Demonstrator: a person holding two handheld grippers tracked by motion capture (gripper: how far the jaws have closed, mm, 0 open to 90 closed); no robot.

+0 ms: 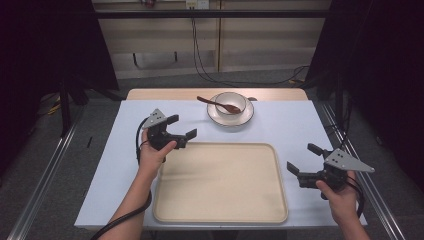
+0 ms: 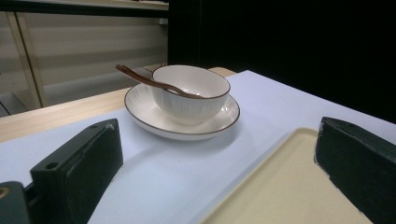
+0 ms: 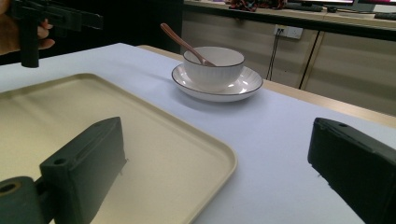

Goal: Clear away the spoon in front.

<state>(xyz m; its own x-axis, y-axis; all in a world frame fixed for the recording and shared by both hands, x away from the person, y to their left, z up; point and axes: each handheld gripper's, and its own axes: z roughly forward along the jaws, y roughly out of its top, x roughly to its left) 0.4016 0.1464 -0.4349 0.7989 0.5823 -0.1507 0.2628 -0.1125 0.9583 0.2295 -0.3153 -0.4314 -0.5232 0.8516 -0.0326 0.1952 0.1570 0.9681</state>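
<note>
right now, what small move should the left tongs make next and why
Probably ease the left tongs forward toward the spoon. Both tongs are open and hold nothing, the tray is bare, and the spoon's handle sticks out of the bowl on the left tongs' side.

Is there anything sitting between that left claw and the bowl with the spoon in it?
Nothing visible. The left gripper is open, at the tray's far left corner, and only bare white table covering lies between it and the bowl, which stands on its saucer with the spoon resting inside.
</note>
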